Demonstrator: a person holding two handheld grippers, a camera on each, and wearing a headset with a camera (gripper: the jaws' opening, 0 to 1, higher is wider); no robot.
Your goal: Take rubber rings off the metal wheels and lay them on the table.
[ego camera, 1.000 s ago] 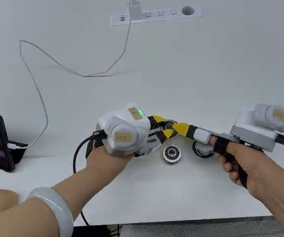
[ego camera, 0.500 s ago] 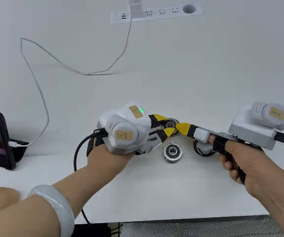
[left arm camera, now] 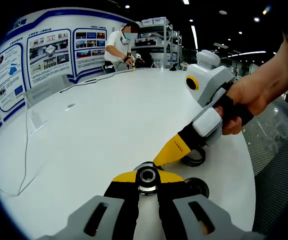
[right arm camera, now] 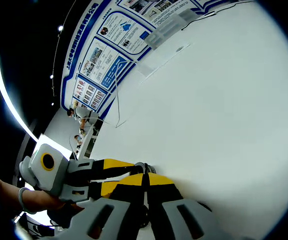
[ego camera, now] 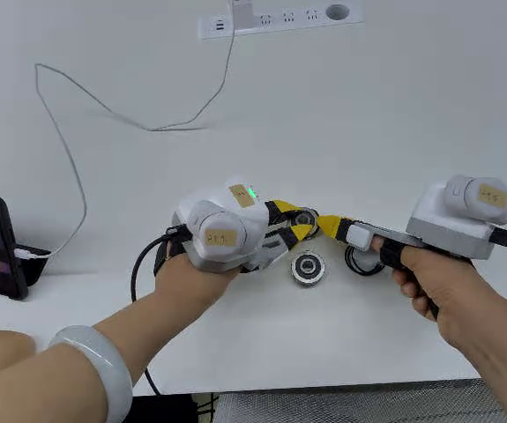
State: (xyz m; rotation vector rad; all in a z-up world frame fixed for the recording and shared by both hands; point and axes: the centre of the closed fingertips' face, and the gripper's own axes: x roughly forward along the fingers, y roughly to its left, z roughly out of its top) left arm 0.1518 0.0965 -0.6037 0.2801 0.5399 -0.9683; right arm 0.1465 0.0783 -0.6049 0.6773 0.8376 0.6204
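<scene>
Sitting tight between the yellow tips of the left gripper (ego camera: 294, 224) is a small round metal wheel (left arm camera: 148, 176). It is shiny, with a dark hole in the middle, and it is held up just above the table (ego camera: 394, 115). The left claw is clamped on it from both sides. The right gripper (right arm camera: 144, 181) comes in from the other side, and its pointy yellow tips are pressed together, right up against the rim of that wheel. I cannot tell if they have a bit of rubber pinched between them. A second wheel (ego camera: 307, 268), round with a dark band around a silver middle, lies flat on the table just in front of the two claws. A thin black rubber ring (left arm camera: 191, 163) lies flat under the right gripper, close beside that second wheel. The table is white, smooth and plain. There is lots of bare room behind the grippers and off to the right. The front edge of the table is close to the person's arms. Far at the back sits a long white power strip (ego camera: 275, 18), and a thin white cable (ego camera: 68, 159) loops from it across the left side.
</scene>
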